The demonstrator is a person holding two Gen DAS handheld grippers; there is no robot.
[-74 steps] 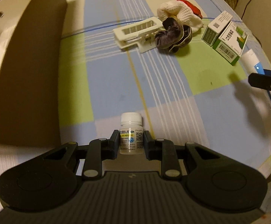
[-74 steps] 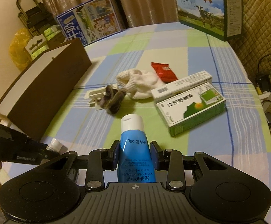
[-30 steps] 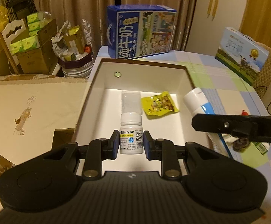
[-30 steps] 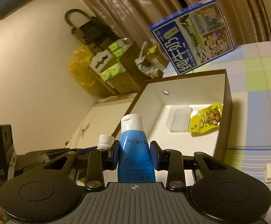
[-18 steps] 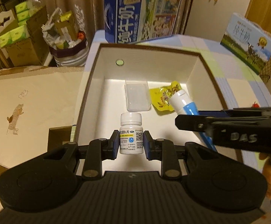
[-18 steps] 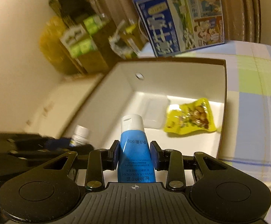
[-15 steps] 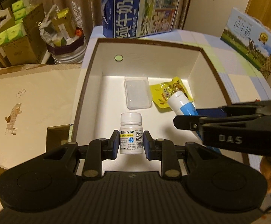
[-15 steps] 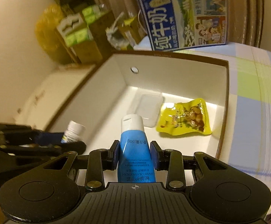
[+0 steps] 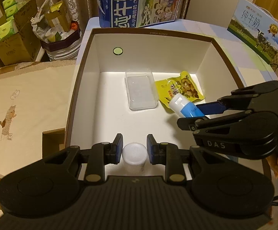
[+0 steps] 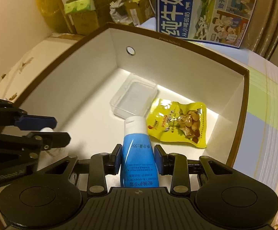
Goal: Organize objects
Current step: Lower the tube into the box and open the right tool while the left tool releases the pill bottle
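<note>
My left hand-held gripper (image 9: 134, 149) hangs over the near end of the box (image 9: 152, 33), pointing steeply down. Its pads sit either side of the bottle (image 9: 134, 158), which I see cap-up from above; a thin gap shows on each side of the cap, and I cannot see whether the pads press the body lower down. In the right view the bottle (image 10: 46, 129) is only a white sliver between the jaws.

My right hand-held gripper (image 10: 138, 158) is clamped on the blue tube (image 10: 137, 153), pads tight against its sides, white cap forward. In the left view the tube (image 9: 184, 106) tilts into the box, its cap over the edge of the snack pack (image 9: 180, 89).

Count in the box: one clear tray (image 10: 134, 100), lying flat, and one yellow snack pack (image 10: 179, 123) just beside it. One bottle and one tube, both over the box. Two milk cartons stand behind on the surface: a blue one (image 9: 139, 2) and a green-and-white one (image 9: 257, 30).
</note>
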